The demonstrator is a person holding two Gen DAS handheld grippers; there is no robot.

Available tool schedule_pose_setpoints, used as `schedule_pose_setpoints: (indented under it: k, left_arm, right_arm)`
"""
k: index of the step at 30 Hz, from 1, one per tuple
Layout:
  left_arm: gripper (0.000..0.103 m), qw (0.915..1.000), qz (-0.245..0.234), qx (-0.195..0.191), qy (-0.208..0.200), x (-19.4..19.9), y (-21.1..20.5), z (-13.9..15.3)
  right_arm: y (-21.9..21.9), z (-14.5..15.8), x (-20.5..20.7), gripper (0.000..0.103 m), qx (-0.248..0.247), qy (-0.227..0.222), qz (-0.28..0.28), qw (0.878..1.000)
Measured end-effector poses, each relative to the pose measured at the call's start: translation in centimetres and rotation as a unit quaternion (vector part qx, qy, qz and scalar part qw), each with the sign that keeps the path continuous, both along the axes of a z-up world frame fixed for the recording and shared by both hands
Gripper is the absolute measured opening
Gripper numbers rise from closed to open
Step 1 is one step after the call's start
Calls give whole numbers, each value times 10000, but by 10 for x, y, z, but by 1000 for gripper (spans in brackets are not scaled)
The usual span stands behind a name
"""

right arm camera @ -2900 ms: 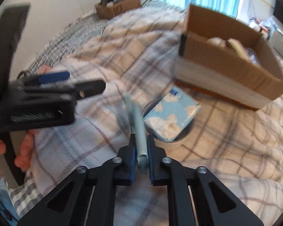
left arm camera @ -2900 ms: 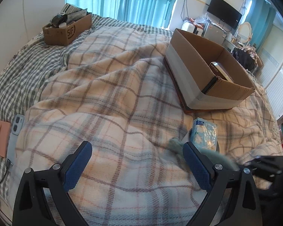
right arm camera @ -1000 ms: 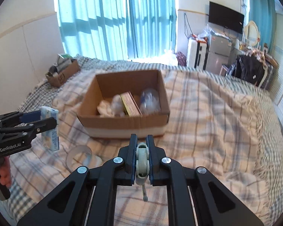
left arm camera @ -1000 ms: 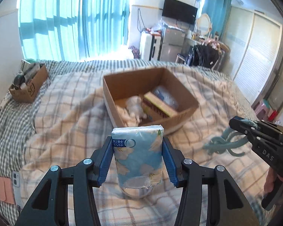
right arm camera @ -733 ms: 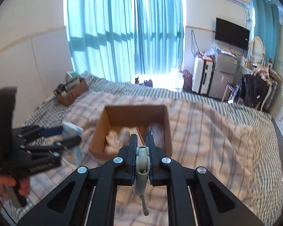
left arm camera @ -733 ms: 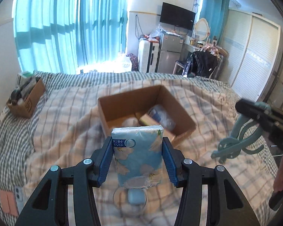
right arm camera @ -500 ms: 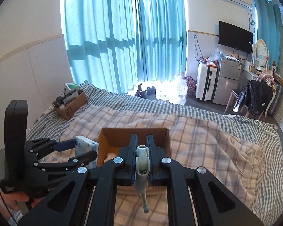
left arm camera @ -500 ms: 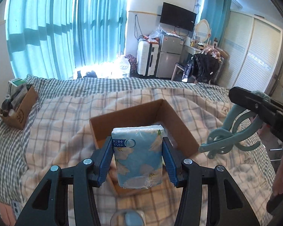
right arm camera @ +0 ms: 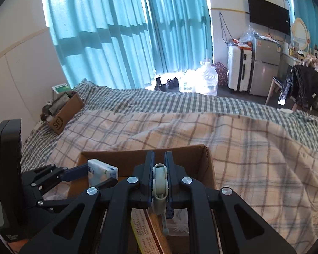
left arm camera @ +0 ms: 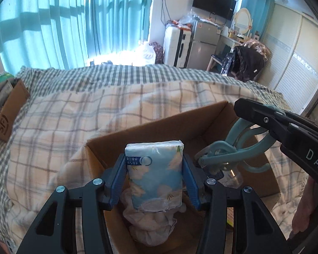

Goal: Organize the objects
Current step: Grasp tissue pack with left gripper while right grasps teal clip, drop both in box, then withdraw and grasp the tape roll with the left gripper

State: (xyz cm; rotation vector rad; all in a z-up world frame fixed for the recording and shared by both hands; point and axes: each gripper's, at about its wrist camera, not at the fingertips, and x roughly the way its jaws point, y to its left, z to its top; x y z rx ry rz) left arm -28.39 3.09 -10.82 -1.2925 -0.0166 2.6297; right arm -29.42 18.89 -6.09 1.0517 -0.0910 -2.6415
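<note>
The blue-padded fingers (left arm camera: 118,180) of the left gripper (left arm camera: 154,182) are being kept clamped on the tissue pack (left arm camera: 155,174), which is being held upright over the near-left part of the open cardboard box (left arm camera: 159,131), apparently so it can be dropped in beside the white cloth bundle (left arm camera: 150,228). To the right, the right gripper (right arm camera: 159,172) is being kept pinched shut on the teal hanger clip (left arm camera: 226,158), which is being dangled over the box's right half, above a clear bottle. Compared with half a second ago, both items are being carried from in front of the box to directly above its interior, ready for release
</note>
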Motion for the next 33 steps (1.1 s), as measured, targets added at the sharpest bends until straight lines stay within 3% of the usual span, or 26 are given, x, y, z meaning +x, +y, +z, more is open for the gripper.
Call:
schedule_pose_setpoints:
  k: [3,4,5,7,9,14,18,23,27,31,33]
  left_arm:
    - [56,9999,8,56,-127,2,1,0]
    - [57,9999,-3,53,-133,5,2,3]
    - [62,9999,-4,55,-123,7,2,8]
    - [75,10000,42,76,-1,20,-1,22]
    - [88,9997,95,111,180,31,-7,36]
    - [98,9987,270,22,443,69,-27,70]
    - [99,9978,402,20,520,108,-48,75]
    - [99,9983,479,-83,316,148,-64,52]
    - [103,9980,625,-47,116,176,-66,13]
    - [103,9968,715,188,-289,191,-61,-32]
    - [103,9970,658,58,-392,199,-57,-49]
  right_arm:
    - [1,1,3,12,10,-41,5,10000]
    - [3,7,6,23,71,9,-32,10000]
    - [4,14,11,37,126,78,-74,9999]
    - [8,34,24,48,178,259,-165,9994]
    - [12,56,39,49,223,389,-205,9988]
    - [22,101,97,72,669,743,-373,9943]
    - [35,108,146,83,712,716,-503,9936]
    - [44,72,204,99,711,550,-712,9934]
    - [45,15,216,99,439,74,-819,9956]
    - [33,-49,217,99,685,-353,-943,9926]
    - [32,-70,214,99,724,-726,-894,9907]
